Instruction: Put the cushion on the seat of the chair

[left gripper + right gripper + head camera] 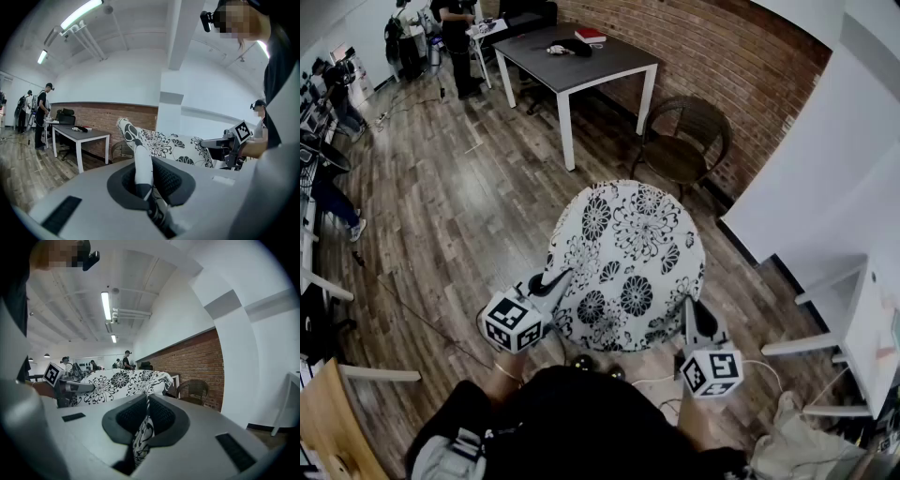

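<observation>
White, black-flowered round cushion (626, 264) — left claw (555, 280) and right claw (689, 312) both clamped on its edge.

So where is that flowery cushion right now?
In the head view the cushion is mid-picture, held above the floor between the left gripper and right gripper, short of the wicker chair by the brick wall.

Open-plan office or lab workspace: long red brick wall (712, 66), wood-plank floor (459, 216), grey-topped table on white legs (581, 58), ceiling fluorescent tubes (106, 305). Standing people (455, 37) work at far end (their equipment too small to identify).
</observation>
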`<move>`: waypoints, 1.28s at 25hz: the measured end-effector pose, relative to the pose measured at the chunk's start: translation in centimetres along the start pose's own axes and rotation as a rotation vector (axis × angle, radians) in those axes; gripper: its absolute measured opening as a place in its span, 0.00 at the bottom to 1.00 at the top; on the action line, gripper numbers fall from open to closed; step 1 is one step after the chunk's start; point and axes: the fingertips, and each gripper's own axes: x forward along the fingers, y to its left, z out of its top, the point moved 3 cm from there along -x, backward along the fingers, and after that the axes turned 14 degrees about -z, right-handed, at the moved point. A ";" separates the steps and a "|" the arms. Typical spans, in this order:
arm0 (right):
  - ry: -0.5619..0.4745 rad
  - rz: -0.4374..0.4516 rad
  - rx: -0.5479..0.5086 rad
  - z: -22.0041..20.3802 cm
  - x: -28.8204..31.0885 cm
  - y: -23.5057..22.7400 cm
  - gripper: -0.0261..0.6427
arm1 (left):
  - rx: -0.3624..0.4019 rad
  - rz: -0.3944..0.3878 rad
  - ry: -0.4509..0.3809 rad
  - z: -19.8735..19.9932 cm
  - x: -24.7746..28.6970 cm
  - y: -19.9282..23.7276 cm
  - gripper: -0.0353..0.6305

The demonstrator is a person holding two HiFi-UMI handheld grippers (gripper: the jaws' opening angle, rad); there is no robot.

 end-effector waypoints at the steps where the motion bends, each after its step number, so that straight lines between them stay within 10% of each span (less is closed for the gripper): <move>1: 0.000 0.000 -0.001 0.1 0.1 0.0 0.06 | 0.001 0.000 0.001 0.0 0.0 0.0 0.07; 32: 0.012 0.031 0.073 -0.2 0.7 -0.9 0.06 | -0.022 0.044 0.037 0.3 0.4 -0.2 0.07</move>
